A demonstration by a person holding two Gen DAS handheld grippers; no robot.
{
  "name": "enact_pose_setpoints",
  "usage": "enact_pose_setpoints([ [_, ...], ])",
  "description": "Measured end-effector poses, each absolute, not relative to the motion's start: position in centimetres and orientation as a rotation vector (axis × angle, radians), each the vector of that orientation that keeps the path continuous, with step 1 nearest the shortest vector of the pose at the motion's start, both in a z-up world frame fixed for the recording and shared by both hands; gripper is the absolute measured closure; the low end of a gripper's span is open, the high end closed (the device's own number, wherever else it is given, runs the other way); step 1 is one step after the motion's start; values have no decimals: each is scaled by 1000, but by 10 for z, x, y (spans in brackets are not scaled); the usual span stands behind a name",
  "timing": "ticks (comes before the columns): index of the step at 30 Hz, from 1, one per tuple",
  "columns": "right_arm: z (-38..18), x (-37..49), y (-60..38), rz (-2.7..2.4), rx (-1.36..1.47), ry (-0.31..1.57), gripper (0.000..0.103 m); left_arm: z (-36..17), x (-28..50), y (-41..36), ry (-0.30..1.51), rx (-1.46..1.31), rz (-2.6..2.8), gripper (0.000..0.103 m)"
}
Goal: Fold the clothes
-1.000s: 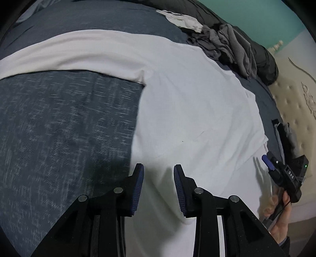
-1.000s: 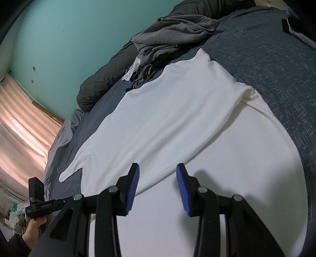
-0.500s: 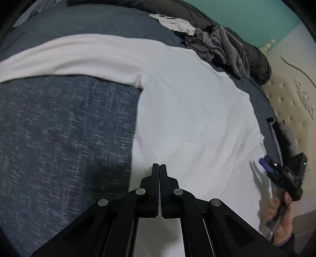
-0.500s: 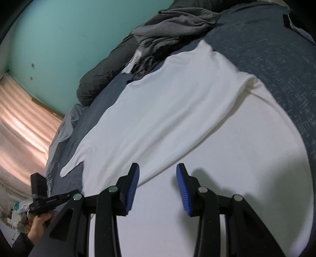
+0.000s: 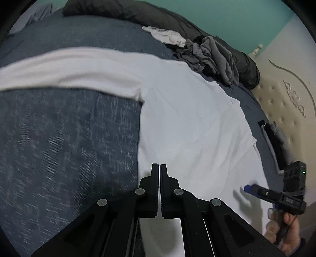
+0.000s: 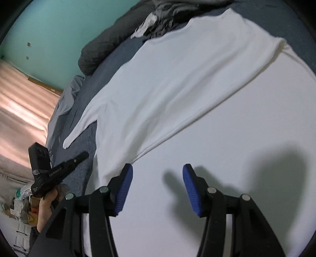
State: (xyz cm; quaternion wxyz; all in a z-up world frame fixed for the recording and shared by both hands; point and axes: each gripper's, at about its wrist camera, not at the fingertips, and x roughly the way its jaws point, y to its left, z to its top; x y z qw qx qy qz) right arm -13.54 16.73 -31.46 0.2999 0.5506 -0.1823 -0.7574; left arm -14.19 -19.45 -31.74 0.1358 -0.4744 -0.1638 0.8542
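A white long-sleeved shirt [image 5: 187, 118] lies spread flat on the dark blue bed [image 5: 69, 138]. One sleeve [image 5: 69, 67] stretches out to the left. In the right wrist view the shirt [image 6: 177, 89] shows a folded layer running diagonally across its body. My left gripper [image 5: 159, 168] hovers over the shirt's side edge, shut, with no fabric showing between its fingers. My right gripper [image 6: 157, 178] is open above the lower part of the shirt, holding nothing. Each gripper also appears in the other's view: the left gripper [image 6: 84, 155] and the right gripper [image 5: 248, 187], both in a hand.
A heap of grey clothes [image 5: 213, 53] and a dark duvet [image 5: 138, 11] lie along the far side of the bed. A tufted cream headboard [image 5: 286, 102] stands at the right, with dark items [image 5: 276, 138] beside it. Clutter [image 6: 17, 203] lies off the bed's edge.
My left gripper has gone from open to shut over the shirt's edge. The right gripper has stayed open and drifted a little lower over the shirt.
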Motion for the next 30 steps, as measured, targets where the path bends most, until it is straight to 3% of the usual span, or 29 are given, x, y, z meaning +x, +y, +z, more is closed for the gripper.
enact_pose_setpoints([
  [7, -315, -123, 113, -1945, 1512, -417, 50, -311, -142, -203, -443, -1350, 2503, 102],
  [14, -326, -115, 78, -1932, 1561, -408, 51, -309, -142, -221, -531, -1323, 2498, 101],
  [17, -330, -112, 62, -1926, 1582, -404, 65, -306, -141, -226, -547, -1309, 2500, 100],
  [18, -333, -112, 60, -1935, 1591, -388, 72, -306, -141, -226, -548, -1308, 2499, 98],
  [19, -335, -112, 58, -1943, 1599, -373, 86, -306, -141, -227, -549, -1308, 2496, 98],
  [21, -339, -111, 60, -1942, 1610, -403, 99, -306, -140, -227, -546, -1309, 2490, 97],
  [30, -328, -93, 82, -1911, 1574, -503, 101, -310, -145, -217, -534, -1313, 2427, 96],
])
